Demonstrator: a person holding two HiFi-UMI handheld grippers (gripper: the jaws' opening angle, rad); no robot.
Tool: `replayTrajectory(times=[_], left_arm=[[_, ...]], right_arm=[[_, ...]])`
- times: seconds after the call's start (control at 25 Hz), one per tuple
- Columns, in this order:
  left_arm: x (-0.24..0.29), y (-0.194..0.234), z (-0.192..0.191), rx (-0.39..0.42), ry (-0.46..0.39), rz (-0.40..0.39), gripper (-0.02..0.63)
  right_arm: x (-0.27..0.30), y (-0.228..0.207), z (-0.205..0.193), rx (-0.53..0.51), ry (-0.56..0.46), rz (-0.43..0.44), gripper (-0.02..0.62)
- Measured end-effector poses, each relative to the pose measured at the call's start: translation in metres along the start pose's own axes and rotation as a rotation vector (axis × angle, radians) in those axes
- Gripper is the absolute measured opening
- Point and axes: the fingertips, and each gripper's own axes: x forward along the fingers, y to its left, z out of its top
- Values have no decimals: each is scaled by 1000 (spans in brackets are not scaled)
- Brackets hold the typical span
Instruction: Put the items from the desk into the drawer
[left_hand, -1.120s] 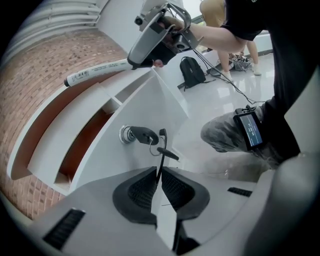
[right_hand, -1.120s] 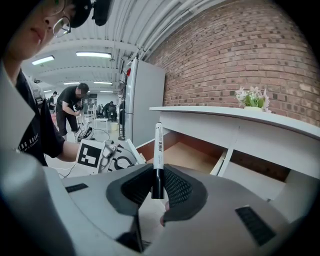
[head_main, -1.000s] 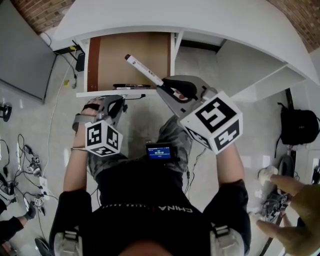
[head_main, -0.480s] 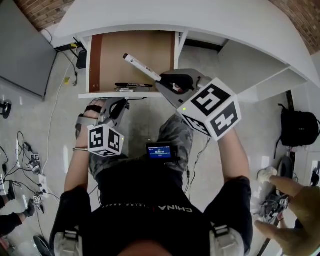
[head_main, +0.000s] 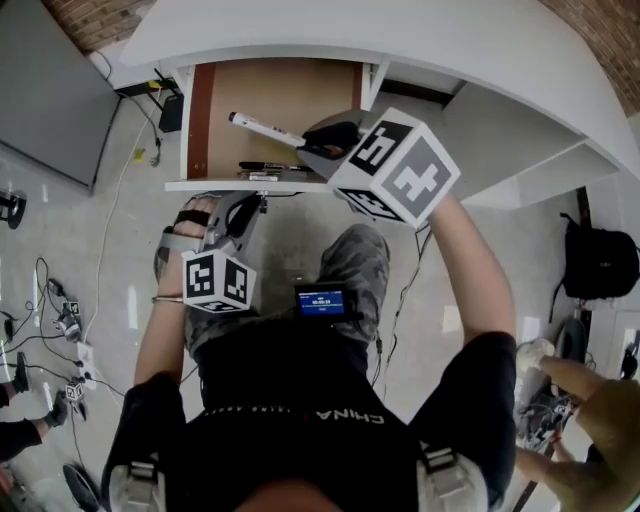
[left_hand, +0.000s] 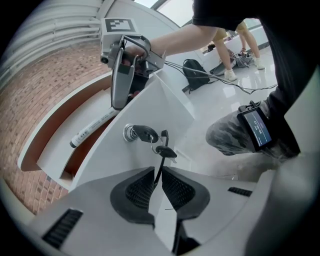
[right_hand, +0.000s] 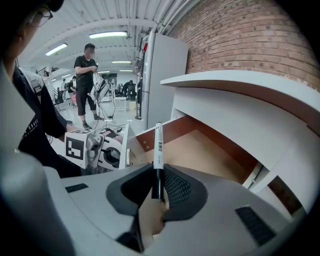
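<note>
The open drawer (head_main: 270, 105) with its brown floor sits under the white desk. My right gripper (head_main: 318, 143) is shut on a white marker (head_main: 262, 128) that juts left above the drawer. In the right gripper view the marker (right_hand: 158, 145) has its black end between the jaws and points out past the drawer (right_hand: 200, 150). Several dark pens (head_main: 268, 168) lie along the drawer's front wall. My left gripper (head_main: 250, 206) is at the drawer front, shut on a spare key (left_hand: 164, 151) that hangs from the key in the lock (left_hand: 136, 133).
The white desk top (head_main: 420, 45) overhangs the drawer. A grey panel (head_main: 45, 100) stands at the left, with cables (head_main: 50, 320) on the floor. A black bag (head_main: 600, 262) lies right, and another person's hand (head_main: 590, 420) shows at lower right. A small screen (head_main: 321, 300) rests at my lap.
My right gripper has carried the marker up and to the left, further over the open drawer. The left gripper has stayed at the drawer front.
</note>
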Motion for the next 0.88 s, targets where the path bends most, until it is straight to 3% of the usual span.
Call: replayTrajectory(times=[0.12,0.32,0.56,0.88], left_arm=[[-6,4,2,-38,-32,9,34],[-26,22,5,-168,-101,28,32],[-54,39,21,-317,-218,-9,20],[-65,53,18,-455,-255,8,12]], right_arm=[[9,-3,0,-14,44,23,71],[24,-8,3,-18,101,54,72],[50,-8,-3,-23,209,106,71],[84,-4,-22,-39,405,176,72]])
